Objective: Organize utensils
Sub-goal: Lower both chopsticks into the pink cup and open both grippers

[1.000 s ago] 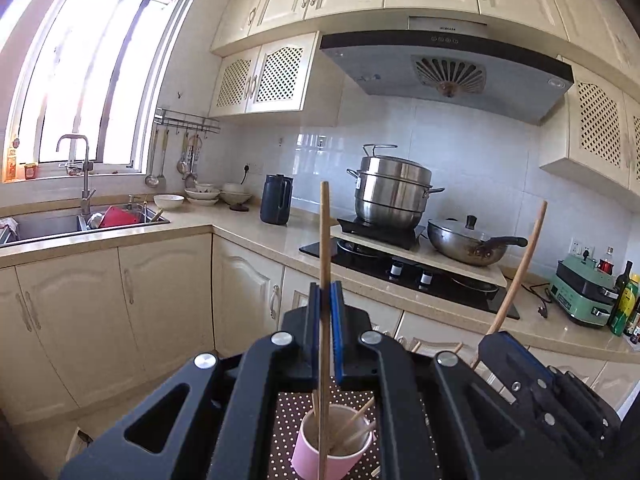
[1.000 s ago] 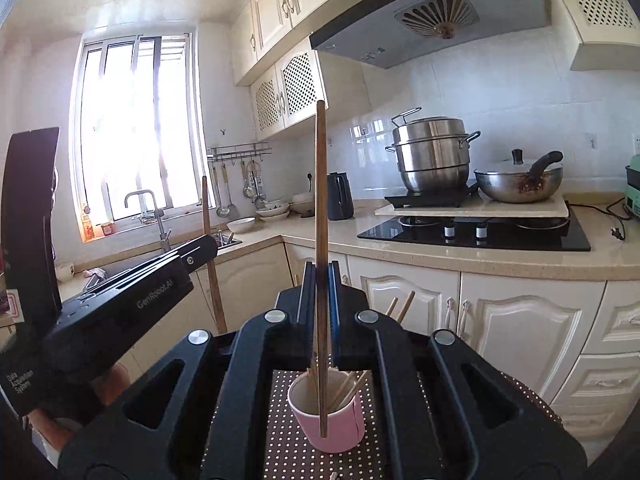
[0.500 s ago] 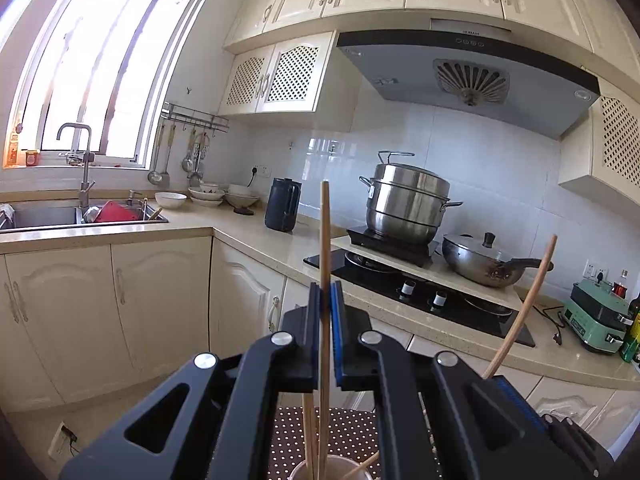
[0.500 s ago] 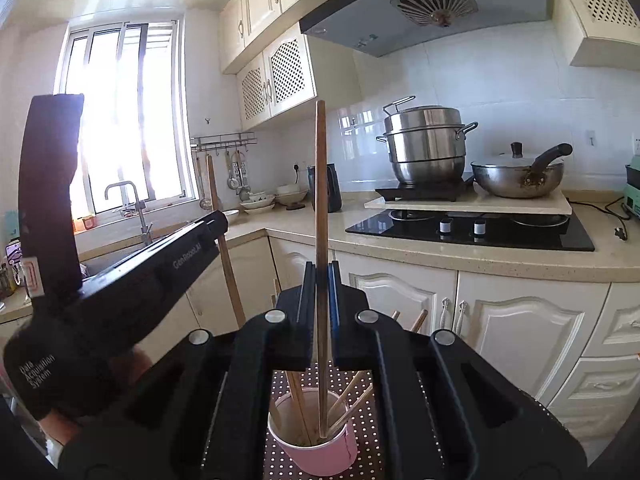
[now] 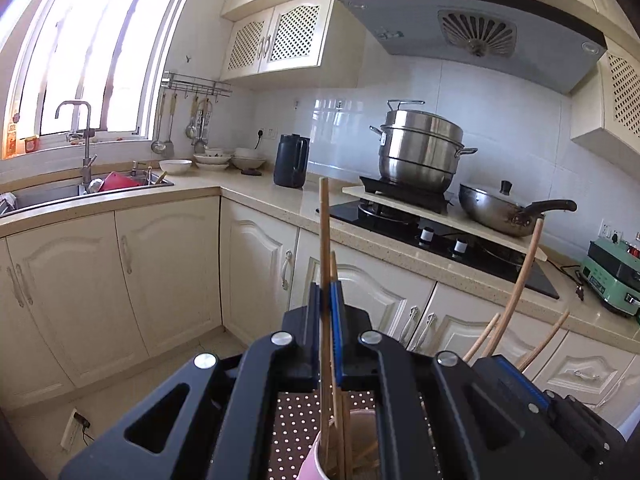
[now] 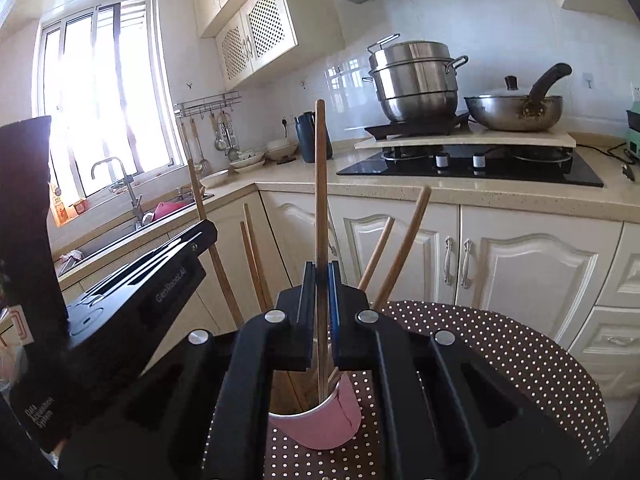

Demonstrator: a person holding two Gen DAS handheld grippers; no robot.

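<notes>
Step in hand: loading chopsticks into the pink cup [image 6: 320, 420] on the dotted worktop [image 6: 500, 360]. The left claw [image 5: 329, 320] pinches a chopstick [image 5: 324, 240] upright, its lower end inside the cup. The right claw [image 6: 322, 300] pinches another chopstick [image 6: 320, 184], likewise entering the cup. Several chopsticks already lean inside. Next move, likely: spread both claws, then withdraw upward.

Walls: white glossy tiles [image 5: 500, 120] behind the stove.
Window [image 5: 92, 48]: large, sunlit, above the sink [image 5: 48, 194].
Cabinets [image 5: 164, 272]: cream, with arched panel doors.
Countertop [image 6: 440, 190]: beige speckled stone.
Range hood [image 5: 472, 28]: grey.
</notes>
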